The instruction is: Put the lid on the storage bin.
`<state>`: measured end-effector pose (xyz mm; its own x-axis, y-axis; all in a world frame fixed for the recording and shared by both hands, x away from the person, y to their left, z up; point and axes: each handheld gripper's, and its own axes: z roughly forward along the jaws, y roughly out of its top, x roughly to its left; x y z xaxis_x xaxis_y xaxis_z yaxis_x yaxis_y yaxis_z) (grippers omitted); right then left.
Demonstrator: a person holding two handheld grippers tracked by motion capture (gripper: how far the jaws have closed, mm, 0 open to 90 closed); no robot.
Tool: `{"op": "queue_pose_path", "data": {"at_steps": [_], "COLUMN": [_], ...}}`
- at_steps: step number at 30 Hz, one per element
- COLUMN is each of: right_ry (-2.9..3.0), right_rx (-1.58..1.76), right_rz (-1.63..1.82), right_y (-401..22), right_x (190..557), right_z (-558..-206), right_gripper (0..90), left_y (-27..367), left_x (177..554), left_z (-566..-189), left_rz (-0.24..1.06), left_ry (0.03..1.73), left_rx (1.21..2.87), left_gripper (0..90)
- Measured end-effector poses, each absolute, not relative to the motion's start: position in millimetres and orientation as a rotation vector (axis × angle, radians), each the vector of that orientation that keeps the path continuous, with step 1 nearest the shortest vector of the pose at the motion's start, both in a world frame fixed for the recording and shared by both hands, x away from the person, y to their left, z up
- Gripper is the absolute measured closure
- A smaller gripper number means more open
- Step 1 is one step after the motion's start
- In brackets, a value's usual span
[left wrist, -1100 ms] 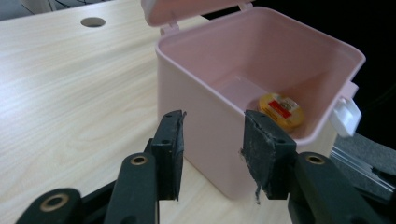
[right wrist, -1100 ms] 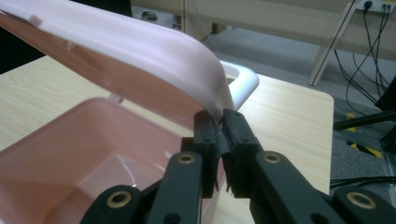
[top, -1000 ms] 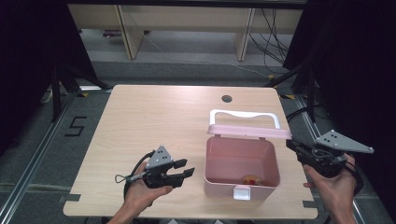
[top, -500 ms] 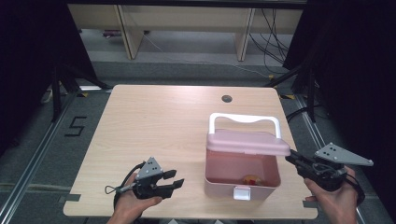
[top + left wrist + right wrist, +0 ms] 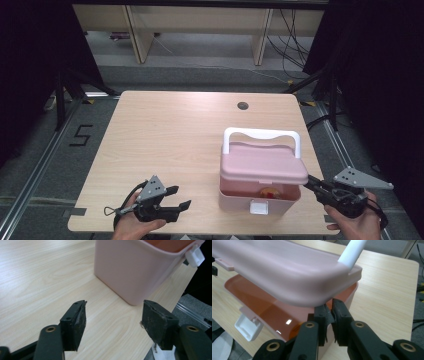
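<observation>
Altogether one pink box [image 5: 260, 192], one lid [image 5: 262, 162] — two grippers [image 5: 182, 197].

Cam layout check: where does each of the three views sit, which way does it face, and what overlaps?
High view: above the person's side, facing forward and down on the table; both hands, left tool and right tool enter at the bottom.
Left gripper view: rides the left tool, facing the pink box; its jaws stand apart.
Right gripper view: rides the right tool, shut under the lid.
Shared: all show the pink box and table.
</observation>
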<state>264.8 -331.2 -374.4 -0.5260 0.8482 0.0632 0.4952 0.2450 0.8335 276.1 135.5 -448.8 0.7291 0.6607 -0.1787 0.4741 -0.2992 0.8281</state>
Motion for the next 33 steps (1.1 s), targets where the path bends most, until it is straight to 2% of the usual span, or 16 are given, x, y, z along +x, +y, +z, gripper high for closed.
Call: {"op": "queue_pose_path", "data": {"at_steps": [7, 33], "right_ry": [2.161, 2.216], "right_rx": [1.239, 1.252], "right_rz": [1.183, 1.154], "right_y": [-328, -337], "right_x": [261, 250], "right_z": [-383, -399], "right_gripper": [81.8, 80.2], "left_y": [141, 147], "left_x": [273, 266], "left_z": [-456, -466], "left_rz": [0.255, 0.251], "left_ry": [0.894, 0.901], "left_rx": [1.965, 1.998], "left_gripper": [28.6, 28.7]}}
